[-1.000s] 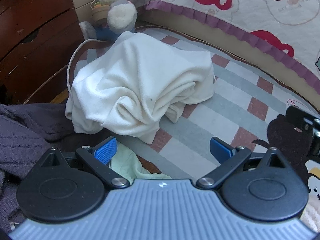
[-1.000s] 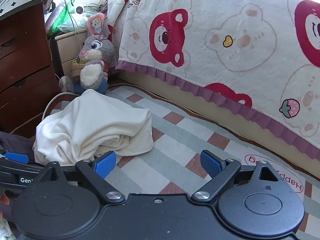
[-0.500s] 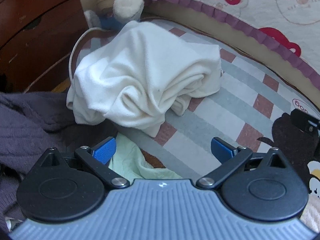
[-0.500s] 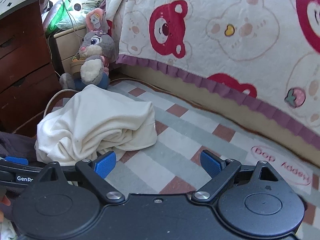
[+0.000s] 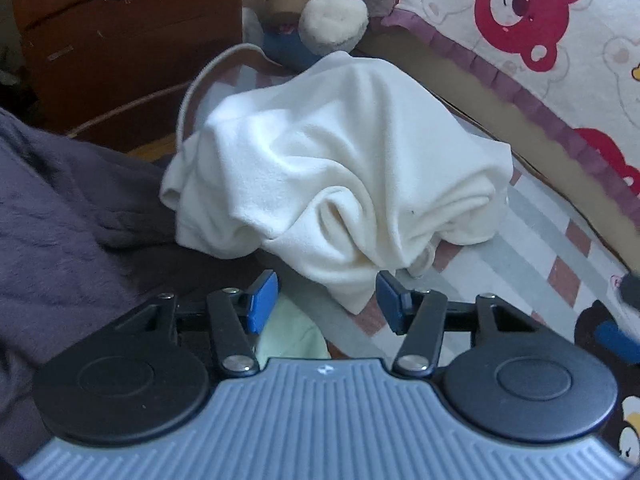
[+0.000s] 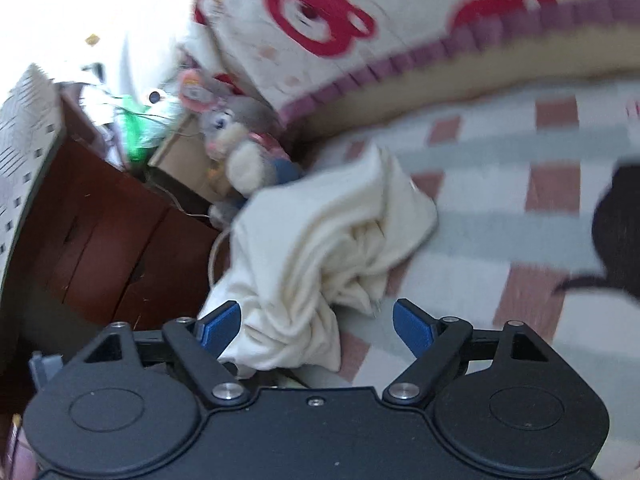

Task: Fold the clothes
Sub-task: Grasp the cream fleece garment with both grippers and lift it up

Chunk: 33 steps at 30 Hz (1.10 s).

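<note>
Closing, the left gripper (image 5: pixel 326 300) has its blue pads half apart with the lowest flap of the white garment (image 5: pixel 340 184) hanging between them; the pads do not press on it yet. Just under that gripper lies a pale green cloth (image 5: pixel 292 338), and to its left spreads a purple knit (image 5: pixel 60 216). The right gripper (image 6: pixel 316 326) is tilted, its jaws wide and just starting to close, with the near corner of the garment (image 6: pixel 320 248) lying between them against the left pad (image 6: pixel 220 326), ungripped. The garment sits crumpled in a heap on a checked rug (image 5: pixel 540 240) of grey, white and brick-red squares, with a dark cartoon figure (image 6: pixel 616 232) printed on the rug at the right. A white cord (image 5: pixel 200 80) curves round the heap's far left side. Behind it stand a grey plush rabbit (image 5: pixel 332 4) and, to the left, a brown dresser (image 5: pixel 120 40). Farthest off hangs a bedspread (image 5: pixel 540 20) with red bears and a purple frill. The right view is blurred.
</note>
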### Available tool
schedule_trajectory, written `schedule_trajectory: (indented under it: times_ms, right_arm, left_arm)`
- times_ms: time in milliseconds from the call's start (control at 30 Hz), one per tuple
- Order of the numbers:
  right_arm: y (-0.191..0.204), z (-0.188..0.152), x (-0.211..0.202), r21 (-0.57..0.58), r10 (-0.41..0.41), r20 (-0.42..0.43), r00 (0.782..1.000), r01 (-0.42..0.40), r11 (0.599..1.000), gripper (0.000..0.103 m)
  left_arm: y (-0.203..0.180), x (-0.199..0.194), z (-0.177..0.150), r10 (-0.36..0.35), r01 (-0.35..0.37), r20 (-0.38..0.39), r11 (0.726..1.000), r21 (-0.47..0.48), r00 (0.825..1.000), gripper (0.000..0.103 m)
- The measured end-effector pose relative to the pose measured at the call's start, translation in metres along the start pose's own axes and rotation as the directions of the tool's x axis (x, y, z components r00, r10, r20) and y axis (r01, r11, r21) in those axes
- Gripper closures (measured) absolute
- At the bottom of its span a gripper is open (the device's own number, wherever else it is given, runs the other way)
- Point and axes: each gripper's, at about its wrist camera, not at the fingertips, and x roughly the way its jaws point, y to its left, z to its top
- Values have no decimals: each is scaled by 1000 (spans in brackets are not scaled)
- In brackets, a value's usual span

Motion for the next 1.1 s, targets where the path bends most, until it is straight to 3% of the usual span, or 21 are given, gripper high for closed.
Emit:
schedule_trajectory:
  times_ms: [167, 333, 500, 600, 667, 700, 733, 867, 1100]
  right_arm:
    - [-9, 20, 43, 71, 31, -71, 997, -26, 997, 11]
    - [-14, 45, 109, 228, 134, -115, 984, -105, 968, 6]
    - [-24, 61, 170, 284, 61, -96, 993, -31, 958, 6]
    - [-26, 63, 197, 334, 64, -50, 997, -44, 942, 6]
    - [-21, 62, 210, 343, 86, -34, 996, -69, 937, 19]
    - [-16, 63, 213, 321, 95, -27, 995, -81, 944, 55]
    - [-8, 64, 211, 287, 100, -20, 995, -91, 954, 65]
    - [27, 68, 173, 167, 206, 35, 978, -209, 964, 72]
    - [71, 85, 77, 19, 377, 126, 918, -382, 924, 73]
  left_arm:
    - [13, 27, 8, -49, 49, -6, 998, -36, 999, 46]
    - [6, 61, 8, 5, -5, -9, 999, 39, 1000, 43]
    - [4, 78, 6, 2, -2, 7, 998, 69, 1000, 39]
    - [1, 79, 2, 5, -9, 40, 995, 103, 999, 41]
    - [0, 77, -1, 12, -19, 57, 991, 132, 998, 42]
    - [0, 74, -2, 8, -17, 66, 990, 141, 998, 43]
    - [0, 70, -2, -2, -10, 77, 988, 153, 997, 43]
    - [-8, 46, -8, -57, 15, 163, 969, 246, 985, 43]
    - [-48, -4, -12, -205, 83, 319, 930, 357, 925, 32]
